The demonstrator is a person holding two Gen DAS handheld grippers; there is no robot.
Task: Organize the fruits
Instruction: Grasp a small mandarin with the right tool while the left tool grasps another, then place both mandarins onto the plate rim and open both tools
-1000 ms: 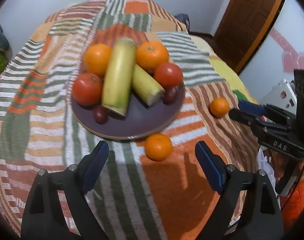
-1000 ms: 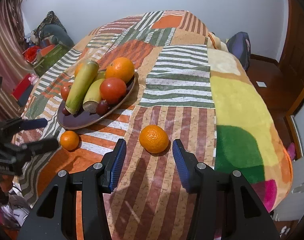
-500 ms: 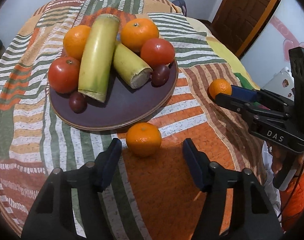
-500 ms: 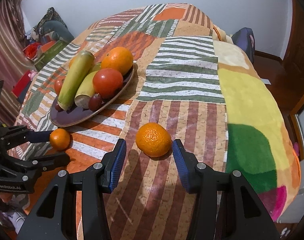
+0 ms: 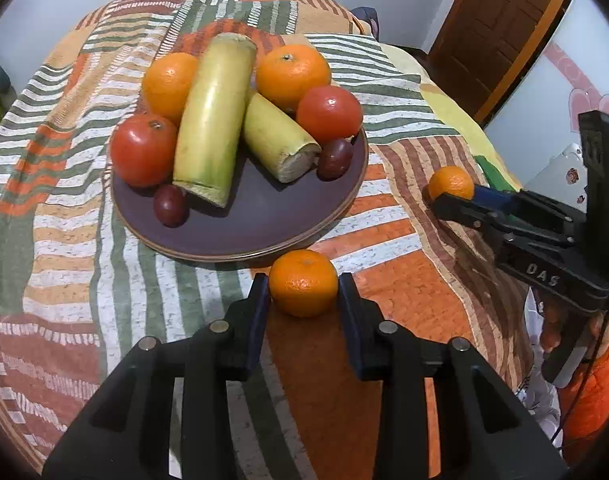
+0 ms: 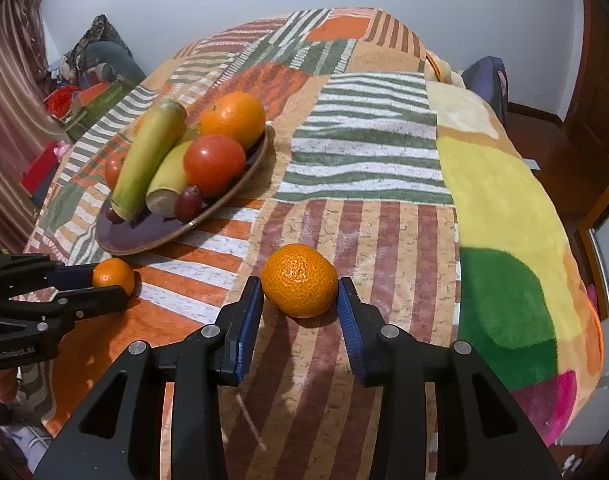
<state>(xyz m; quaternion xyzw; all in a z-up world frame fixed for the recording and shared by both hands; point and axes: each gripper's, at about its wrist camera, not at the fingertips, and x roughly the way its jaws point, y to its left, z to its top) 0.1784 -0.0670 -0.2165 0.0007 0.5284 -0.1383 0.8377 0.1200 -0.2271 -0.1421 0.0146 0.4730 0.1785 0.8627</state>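
Observation:
A purple plate [image 5: 264, 220] on the patchwork blanket holds two oranges, two tomatoes, two yellow-green stalk pieces and two dark grapes; it also shows in the right wrist view [image 6: 144, 236]. My left gripper [image 5: 303, 286] is shut on a small mandarin [image 5: 303, 282] that rests on the blanket just in front of the plate. My right gripper [image 6: 299, 294] is shut on a second mandarin [image 6: 299, 290] resting on the striped blanket to the right of the plate. Each gripper shows in the other's view: the right [image 5: 456, 196], the left [image 6: 116, 284].
The blanket [image 6: 364, 152] covers a bed. A wooden door [image 5: 492, 28] and a blue bag [image 6: 484, 84] stand beyond the far edge. Clutter and a curtain [image 6: 12, 120] lie on the left side. The bed edge drops off at the right.
Both grippers moved forward and their jaws closed in from wide open onto the two mandarins. The plate's fruit has not moved.

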